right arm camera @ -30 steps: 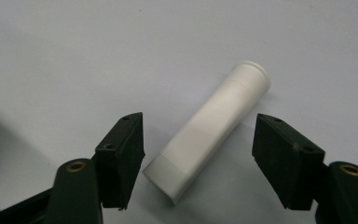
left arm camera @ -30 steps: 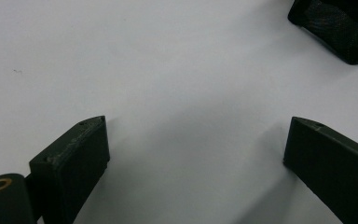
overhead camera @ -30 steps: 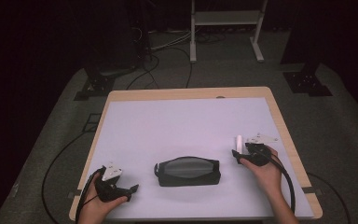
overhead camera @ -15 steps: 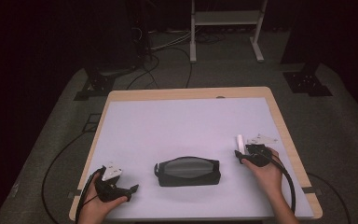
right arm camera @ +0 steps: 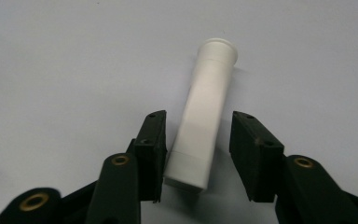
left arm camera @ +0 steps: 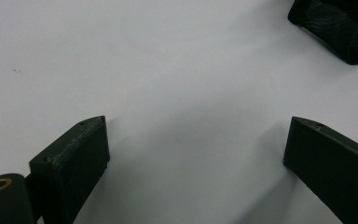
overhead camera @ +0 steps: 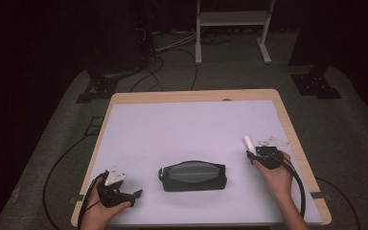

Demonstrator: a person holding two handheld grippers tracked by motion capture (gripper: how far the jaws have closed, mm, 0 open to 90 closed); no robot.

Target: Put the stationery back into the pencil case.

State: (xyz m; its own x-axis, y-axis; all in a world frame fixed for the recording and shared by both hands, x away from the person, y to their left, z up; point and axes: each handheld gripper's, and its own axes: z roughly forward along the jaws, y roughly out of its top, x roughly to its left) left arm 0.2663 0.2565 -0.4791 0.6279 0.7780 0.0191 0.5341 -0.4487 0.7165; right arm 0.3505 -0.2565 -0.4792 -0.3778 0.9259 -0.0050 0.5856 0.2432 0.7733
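We see the white tube (right arm camera: 205, 116) lying between the jaws of the right gripper (right arm camera: 198, 149), which have just been closing; a gap remains, so nothing is grasped.

Matt white plastic tube (right arm camera: 205, 121); black mesh-cloth pouch (overhead camera: 193, 175); smooth matt white surface (overhead camera: 182, 129) with a wood edge.

A white-topped table (overhead camera: 191, 129) with a pale wooden rim is set on grey carpet (overhead camera: 345, 129), with black cables (overhead camera: 160, 67) and a white metal frame (overhead camera: 232, 28) seen in the dark behind.
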